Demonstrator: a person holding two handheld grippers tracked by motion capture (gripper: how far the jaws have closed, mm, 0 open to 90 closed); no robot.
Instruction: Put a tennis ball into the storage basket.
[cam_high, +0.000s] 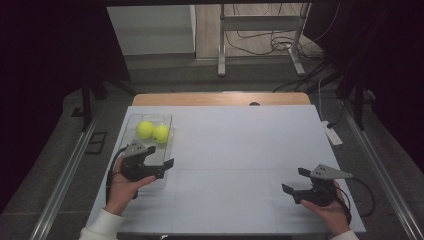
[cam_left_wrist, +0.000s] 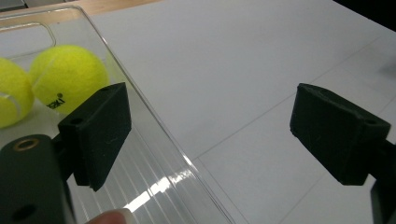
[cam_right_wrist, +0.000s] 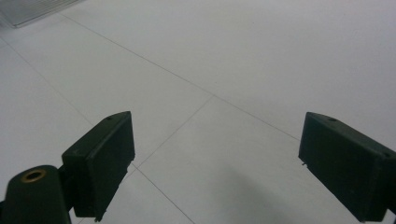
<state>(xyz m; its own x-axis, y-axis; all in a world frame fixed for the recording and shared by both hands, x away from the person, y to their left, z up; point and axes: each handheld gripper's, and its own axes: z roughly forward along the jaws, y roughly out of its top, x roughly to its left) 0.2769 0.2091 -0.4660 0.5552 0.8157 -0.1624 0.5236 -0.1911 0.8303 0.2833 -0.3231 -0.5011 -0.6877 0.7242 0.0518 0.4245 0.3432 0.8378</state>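
While the left gripper (cam_high: 159, 163) sits over the near end of the clear tray (cam_high: 167, 120), its jaws stand open with nothing pinched. Left gripper view: one jaw is inside the tray, the other outside over the white surface (cam_high: 240, 145), tray's long wall (cam_left_wrist: 154, 116) running between them, no pad contact visible. Two yellow tennis balls (cam_high: 153, 131) lie touching each other at the tray's far end, beyond the jaws and apart from them. Tray is at the surface's left side, near the far edge. Right gripper (cam_high: 296, 181) is at the near right of the surface, well apart from the tray, jaws open and empty over bare surface; a hand (cam_high: 332, 212) holds it from below.
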